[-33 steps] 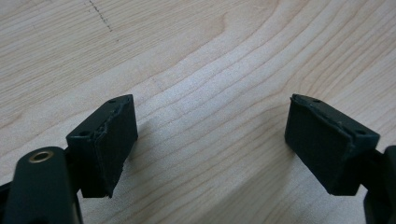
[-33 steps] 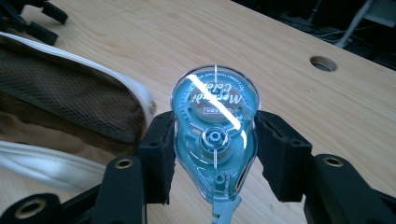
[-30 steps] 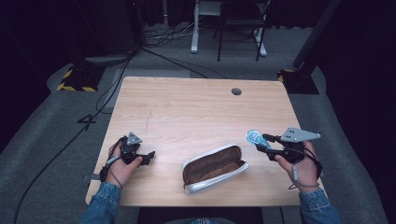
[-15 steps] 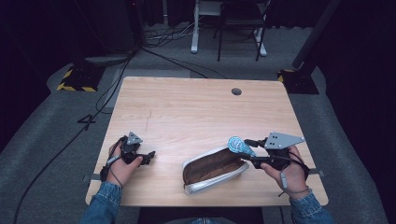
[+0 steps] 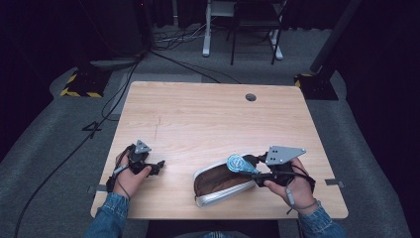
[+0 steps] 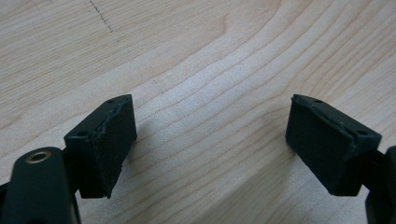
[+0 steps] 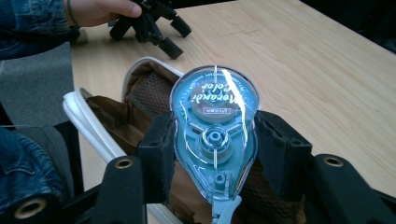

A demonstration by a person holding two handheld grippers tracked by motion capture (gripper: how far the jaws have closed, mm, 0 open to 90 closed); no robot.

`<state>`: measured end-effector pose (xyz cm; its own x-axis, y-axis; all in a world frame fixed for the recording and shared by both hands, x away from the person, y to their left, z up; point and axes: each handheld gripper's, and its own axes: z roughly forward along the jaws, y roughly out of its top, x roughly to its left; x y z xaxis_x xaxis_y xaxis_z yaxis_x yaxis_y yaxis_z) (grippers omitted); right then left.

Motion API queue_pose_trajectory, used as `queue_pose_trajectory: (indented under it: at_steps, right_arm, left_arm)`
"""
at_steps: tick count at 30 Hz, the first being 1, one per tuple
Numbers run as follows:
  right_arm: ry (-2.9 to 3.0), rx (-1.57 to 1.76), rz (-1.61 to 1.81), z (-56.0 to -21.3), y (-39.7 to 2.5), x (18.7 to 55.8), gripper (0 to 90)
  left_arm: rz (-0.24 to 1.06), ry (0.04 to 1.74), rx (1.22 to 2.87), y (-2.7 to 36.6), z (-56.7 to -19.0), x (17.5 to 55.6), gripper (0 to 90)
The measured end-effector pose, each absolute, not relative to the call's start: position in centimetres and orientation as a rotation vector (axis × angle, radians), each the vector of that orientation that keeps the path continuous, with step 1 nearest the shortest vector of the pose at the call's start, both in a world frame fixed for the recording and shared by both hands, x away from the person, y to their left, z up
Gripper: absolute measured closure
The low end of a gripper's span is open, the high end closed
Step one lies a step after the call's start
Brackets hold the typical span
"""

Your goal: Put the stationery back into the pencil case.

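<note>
High view and both gripper views. The right claw (image 5: 247, 166) grips a clear blue correction-tape dispenser (image 5: 239, 163) by its two flat edges, as the right gripper view confirms: the dispenser (image 7: 215, 135) stands upright between the two black pads (image 7: 156, 154), its printed face toward the camera. One second ago this claw held the dispenser over bare wood at the 3 o'clock edge of the counter (image 5: 208, 114), well apart from the pouch; half a second ago it had reached the pouch's right end. Now the dispenser sits directly above the open mouth of the brown pencil pouch (image 5: 218, 181), which lies near the counter's 6 o'clock edge with its white zipper rim (image 7: 88, 121) spread and its brown lining exposed. Whether the dispenser touches the lining cannot be told. The pouch has not shifted across the three moments. The left claw (image 5: 157, 166) rests on the counter toward 8 o'clock, unchanged in place, its jaws spread wide over bare wood in the left gripper view (image 6: 210, 140) and holding nothing.
</note>
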<state>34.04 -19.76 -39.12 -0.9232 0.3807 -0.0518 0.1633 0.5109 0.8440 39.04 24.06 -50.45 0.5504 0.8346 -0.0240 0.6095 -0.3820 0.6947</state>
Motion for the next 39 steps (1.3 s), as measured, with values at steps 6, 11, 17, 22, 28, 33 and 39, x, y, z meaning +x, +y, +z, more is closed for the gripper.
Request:
queue_pose_trajectory:
  at_steps: [6, 11, 17, 22, 28, 33, 39]
  right_arm:
    - [2.569, 0.418, 1.364, -39.6, -18.7, 33.9, 50.0]
    - [2.585, 0.396, 1.364, -39.8, -18.3, 33.8, 50.0]
    - [2.593, 0.366, 1.353, -40.0, -17.9, 33.8, 50.0]
    - [2.611, 0.344, 1.341, -40.3, -17.5, 33.8, 49.9]
    - [2.611, 0.329, 1.331, -40.5, -17.4, 34.0, 49.6]
    - [2.580, 0.360, 1.383, -40.6, -17.4, 34.1, 40.6]
    - [2.559, 0.387, 1.391, -40.5, -17.7, 34.2, 39.2]
  left_arm:
    - [0.438, 1.157, 2.124, 24.1, -50.5, 39.0, 16.6]
    - [0.438, 1.156, 2.124, 24.1, -50.5, 39.0, 16.6]
    - [0.438, 1.157, 2.124, 24.1, -50.5, 39.0, 16.6]
    - [0.438, 1.157, 2.123, 24.1, -50.5, 39.0, 16.6]
    - [0.438, 1.157, 2.123, 24.1, -50.5, 39.0, 16.6]
    - [0.438, 1.156, 2.124, 24.1, -50.5, 39.0, 16.6]
    - [0.438, 1.156, 2.125, 24.1, -50.5, 39.1, 16.5]
